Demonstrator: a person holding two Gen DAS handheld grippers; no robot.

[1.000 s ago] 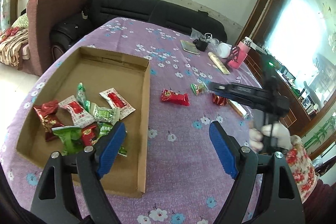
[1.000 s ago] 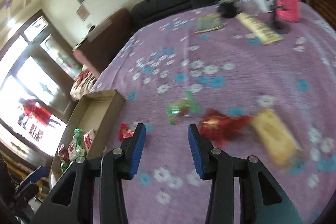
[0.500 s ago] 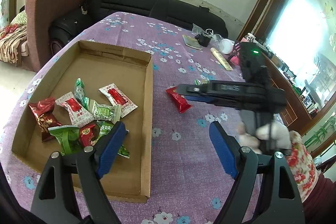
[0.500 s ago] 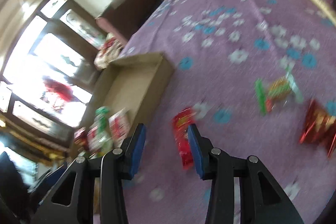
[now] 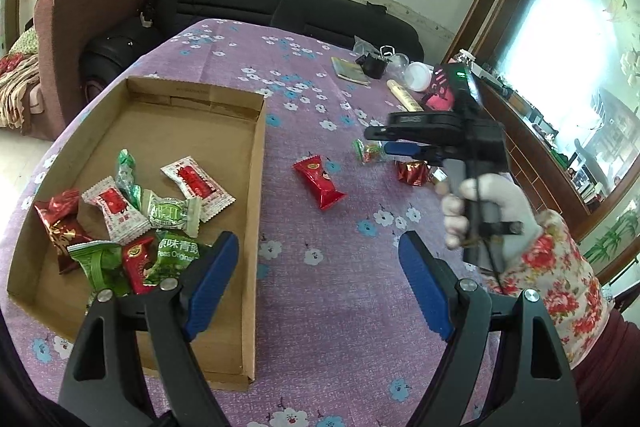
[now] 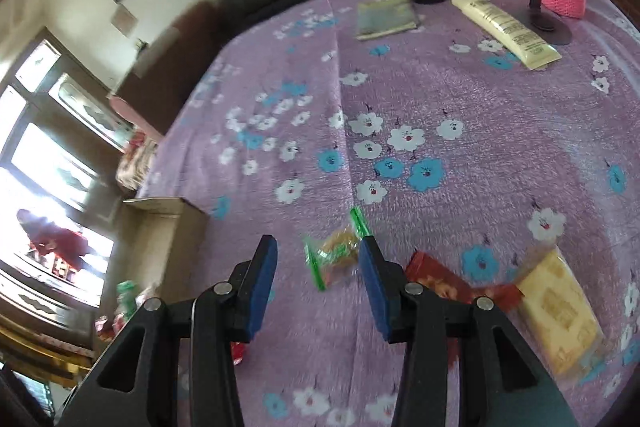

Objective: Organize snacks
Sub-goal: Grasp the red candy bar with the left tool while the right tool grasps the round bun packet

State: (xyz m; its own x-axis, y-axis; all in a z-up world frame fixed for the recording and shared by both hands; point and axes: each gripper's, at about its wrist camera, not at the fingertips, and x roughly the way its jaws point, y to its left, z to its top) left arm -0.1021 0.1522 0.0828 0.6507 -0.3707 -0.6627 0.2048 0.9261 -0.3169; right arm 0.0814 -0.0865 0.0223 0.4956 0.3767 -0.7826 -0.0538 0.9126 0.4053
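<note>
Snacks could slip: my right tongs point(image 6: 318, 287), part open and empty, straddle the green-ended candy point(image 6: 336, 257) off-centre; my left tongs point(image 5: 318, 281) gape empty beside the cardboard tray point(image 5: 258, 187).

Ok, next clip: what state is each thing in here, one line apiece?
Cardboard tray: open, partly filled with wrapped snacks.
Red snack: loose on the cloth, outside the tray.
Green-ended candy: on the cloth, ahead of the right tongs.
Left tongs: open, empty.
Right tongs: open, empty, jaws just widening.
Cream tube: lying flat.
</note>
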